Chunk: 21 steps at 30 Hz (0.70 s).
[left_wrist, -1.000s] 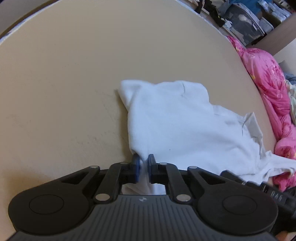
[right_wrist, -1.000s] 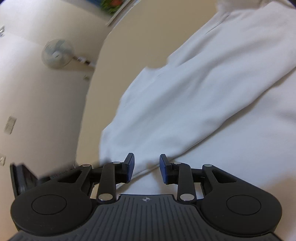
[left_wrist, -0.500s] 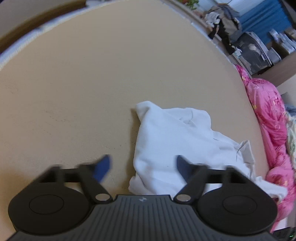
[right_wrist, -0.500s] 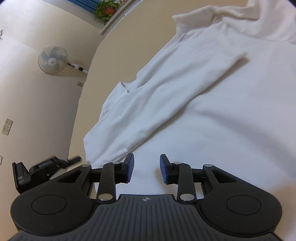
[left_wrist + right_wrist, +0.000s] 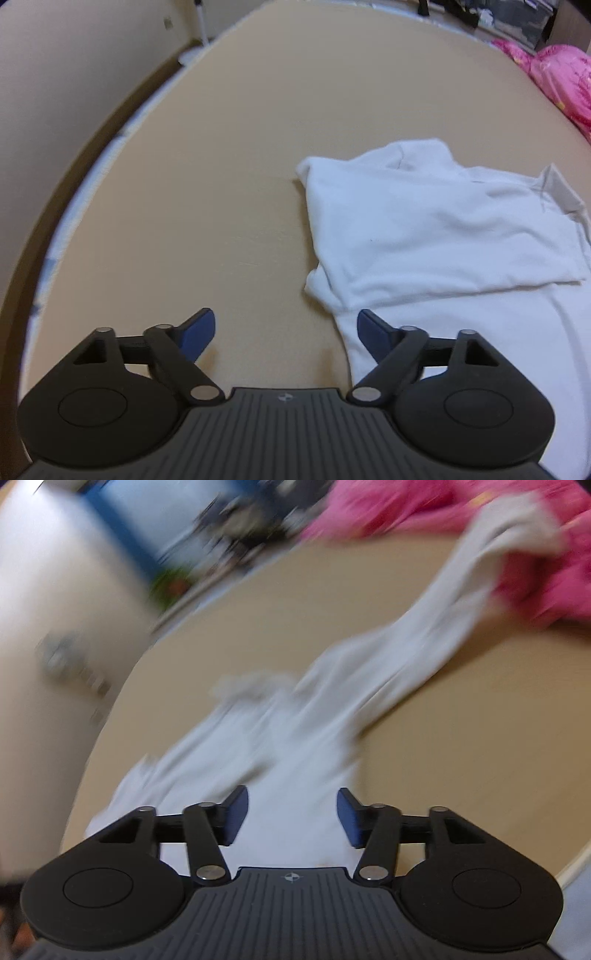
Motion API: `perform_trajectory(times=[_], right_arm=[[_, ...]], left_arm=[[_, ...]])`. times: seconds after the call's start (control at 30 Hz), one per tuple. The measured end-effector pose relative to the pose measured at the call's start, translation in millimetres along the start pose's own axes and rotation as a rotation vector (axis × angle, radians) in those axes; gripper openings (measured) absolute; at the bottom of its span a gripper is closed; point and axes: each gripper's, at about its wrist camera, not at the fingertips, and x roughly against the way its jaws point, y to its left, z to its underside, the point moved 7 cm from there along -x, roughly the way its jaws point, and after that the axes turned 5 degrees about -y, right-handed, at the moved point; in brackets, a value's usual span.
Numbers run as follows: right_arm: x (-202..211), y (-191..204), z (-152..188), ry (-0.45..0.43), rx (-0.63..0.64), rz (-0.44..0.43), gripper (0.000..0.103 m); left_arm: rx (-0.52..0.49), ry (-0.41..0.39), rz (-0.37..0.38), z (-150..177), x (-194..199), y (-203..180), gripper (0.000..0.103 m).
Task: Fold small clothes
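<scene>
A white garment (image 5: 436, 229) lies on the tan mattress (image 5: 229, 155), one side folded over the body. My left gripper (image 5: 284, 330) is open and empty, just above the mattress at the garment's left edge; its right finger is over the cloth. In the blurred right wrist view the garment (image 5: 280, 746) stretches away, one long sleeve (image 5: 436, 616) reaching to the pink bedding. My right gripper (image 5: 291, 818) is open and empty over the garment's near part.
Pink bedding (image 5: 561, 77) lies along the mattress's right side and shows in the right wrist view (image 5: 535, 554). A wall (image 5: 74, 74) and the bed's edge run on the left. Cluttered shelves (image 5: 509, 18) stand at the far back.
My left gripper let go of the garment's edge, opened wide and drew back to the left. My right gripper opened wider and swung fast toward the sleeve and pink bedding.
</scene>
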Motion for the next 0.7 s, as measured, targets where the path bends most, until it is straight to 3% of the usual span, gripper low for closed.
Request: perform_trajectory(times=[0.2,0.43,0.5,0.53,0.57,0.6,0.7], right_arm=[[0,-125,-107,-0.24,-0.222,0.156,0.058],[-41,-216,-191,-0.36,-0.597,0.158,0.069],[-53,-241,-200,-0.376,-0.727,0.202,0.072],[-58,-254,-201,-0.381,-0.791,0.23,0.07],[-61,-263,-201,-0.388,-0.835,0.216,0.032],[-62,-266,-204,-0.4,-0.831,0.186,0.01],[-35,-243,-228,-0.478,-0.694,0.128,0.009]], left_arm=[[-0.003,0.036,0.011,47,52,-27,0.093],[-0.061,0.137,0.009,74,57,-75,0.093],[-0.074,0.139,0.005,72,58,-86,0.093],[-0.078,0.138,0.008,71,54,-91,0.093],[-0.082,0.135,0.008,69,56,-94,0.093],[-0.084,0.131,0.011,68,57,-97,0.093],[-0.092,0.111,0.024,63,62,-101,0.093]])
